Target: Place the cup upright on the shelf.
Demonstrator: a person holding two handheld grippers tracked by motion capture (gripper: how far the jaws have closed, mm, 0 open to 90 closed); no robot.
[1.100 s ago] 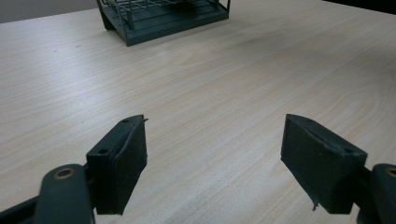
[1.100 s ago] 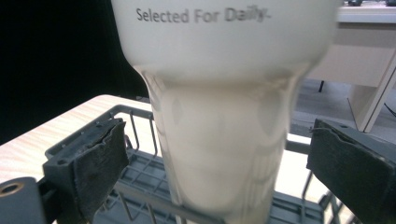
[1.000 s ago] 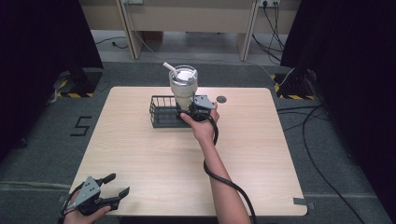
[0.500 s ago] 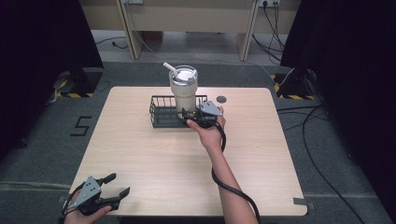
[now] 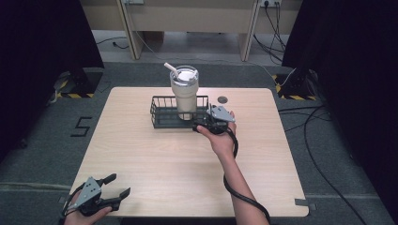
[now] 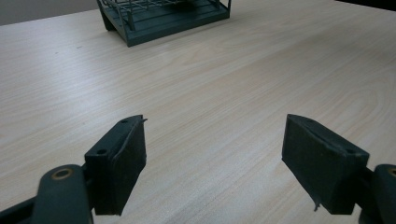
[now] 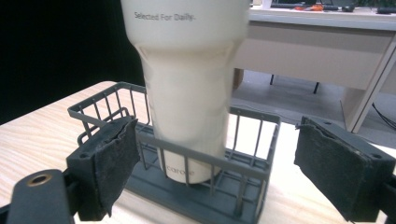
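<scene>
The cup point(image 5: 184, 93) stands upright in the right end of the wire basket point(image 5: 162, 115) at the far middle of the surface point(image 5: 187, 164). My right claw point(image 5: 201, 125) sits just beside the basket's right end, spread apart and empty. My left claw point(image 5: 116, 185) rests at the near left corner, also apart.
</scene>
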